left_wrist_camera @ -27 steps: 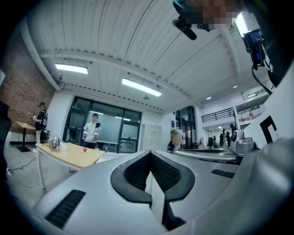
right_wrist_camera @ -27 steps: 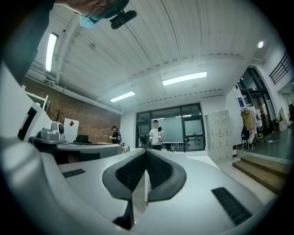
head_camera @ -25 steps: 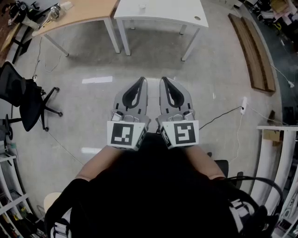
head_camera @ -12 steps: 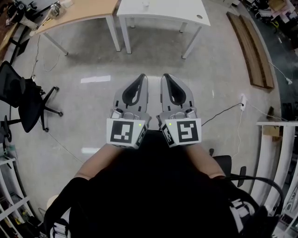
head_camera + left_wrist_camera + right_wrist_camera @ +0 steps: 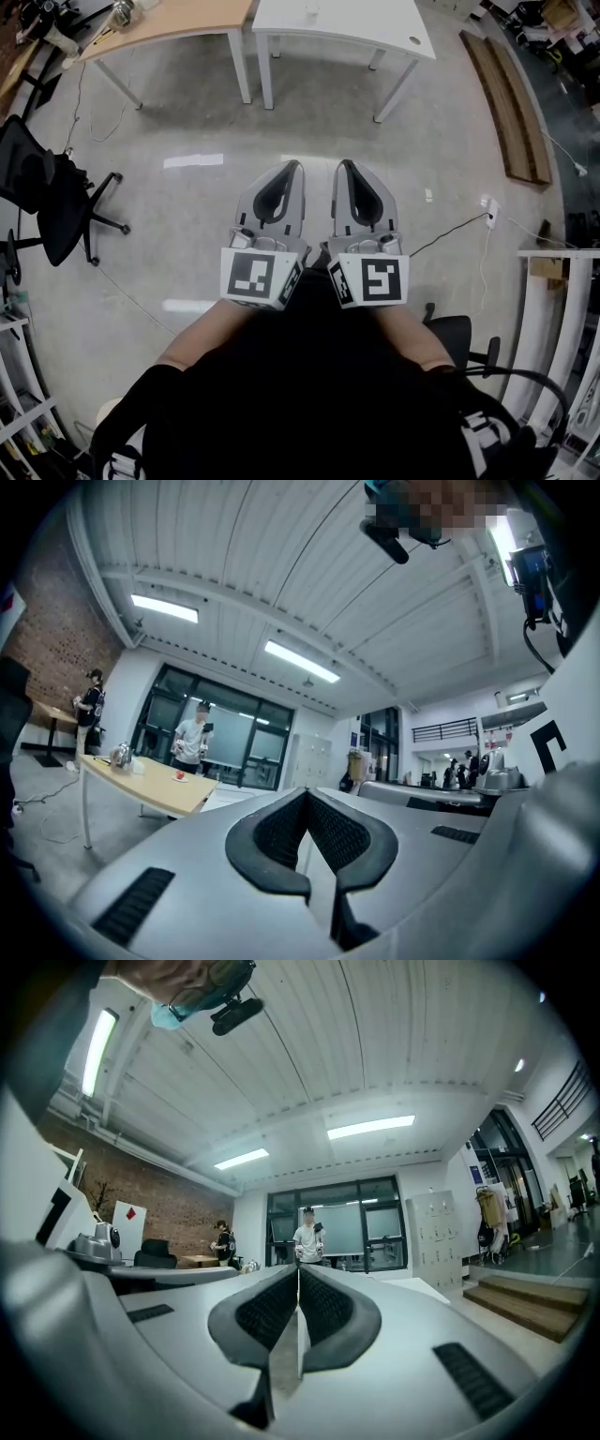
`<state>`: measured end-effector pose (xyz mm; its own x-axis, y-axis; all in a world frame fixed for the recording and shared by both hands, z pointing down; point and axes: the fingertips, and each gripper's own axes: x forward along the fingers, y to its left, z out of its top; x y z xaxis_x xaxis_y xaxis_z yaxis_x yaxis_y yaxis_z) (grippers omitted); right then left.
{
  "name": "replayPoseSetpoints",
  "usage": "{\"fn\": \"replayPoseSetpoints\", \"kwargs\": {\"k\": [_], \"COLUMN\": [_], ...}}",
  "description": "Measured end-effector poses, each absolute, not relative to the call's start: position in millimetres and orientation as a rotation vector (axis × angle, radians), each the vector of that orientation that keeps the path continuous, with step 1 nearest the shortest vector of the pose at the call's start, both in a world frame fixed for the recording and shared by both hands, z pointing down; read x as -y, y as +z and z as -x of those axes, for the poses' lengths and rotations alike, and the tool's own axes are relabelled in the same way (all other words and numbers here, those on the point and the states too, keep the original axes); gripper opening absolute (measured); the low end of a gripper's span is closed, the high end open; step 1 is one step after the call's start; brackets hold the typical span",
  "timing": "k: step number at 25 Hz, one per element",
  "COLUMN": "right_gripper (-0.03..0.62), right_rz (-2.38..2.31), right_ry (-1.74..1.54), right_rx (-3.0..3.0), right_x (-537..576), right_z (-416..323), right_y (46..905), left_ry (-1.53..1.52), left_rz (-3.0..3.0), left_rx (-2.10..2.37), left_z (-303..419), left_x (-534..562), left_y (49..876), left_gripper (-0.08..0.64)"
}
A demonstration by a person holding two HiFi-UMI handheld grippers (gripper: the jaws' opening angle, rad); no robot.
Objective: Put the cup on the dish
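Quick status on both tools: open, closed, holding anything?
Left tool: closed, nothing between its jaws.
Right tool: closed, nothing between its jaws.

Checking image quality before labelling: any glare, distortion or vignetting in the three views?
Head view: fisheye bows the white table and room edges; two glare patches on the floor; otherwise sharp. Left gripper view: strong fisheye, black vignette at the corners, ceiling lights bright but not blooming. Right gripper view: same vignette; the light strip at upper left is blown out.

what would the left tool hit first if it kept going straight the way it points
Nothing close: open floor lies ahead of the left tool, then probably the white table, though depth is unclear.
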<state>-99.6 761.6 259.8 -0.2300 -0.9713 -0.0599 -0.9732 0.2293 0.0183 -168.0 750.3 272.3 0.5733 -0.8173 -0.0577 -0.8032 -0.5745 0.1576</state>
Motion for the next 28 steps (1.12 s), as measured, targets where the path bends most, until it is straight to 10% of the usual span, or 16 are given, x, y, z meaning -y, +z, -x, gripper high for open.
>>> {"fn": "replayPoseSetpoints", "kwargs": {"k": [28], "right_gripper": [0.014], "right_rz": [1.736], "right_ry": [-0.092], "right_rx": [-2.530], "right_x": [-554], "right_z": [7], "right_y": [282], "left_ry": [-0.018], "left_rz": [-2.630], "left_rx": [1.554], "left_z": [75], "left_x": [-553], "left_y": [293], "left_gripper": [0.006]}}
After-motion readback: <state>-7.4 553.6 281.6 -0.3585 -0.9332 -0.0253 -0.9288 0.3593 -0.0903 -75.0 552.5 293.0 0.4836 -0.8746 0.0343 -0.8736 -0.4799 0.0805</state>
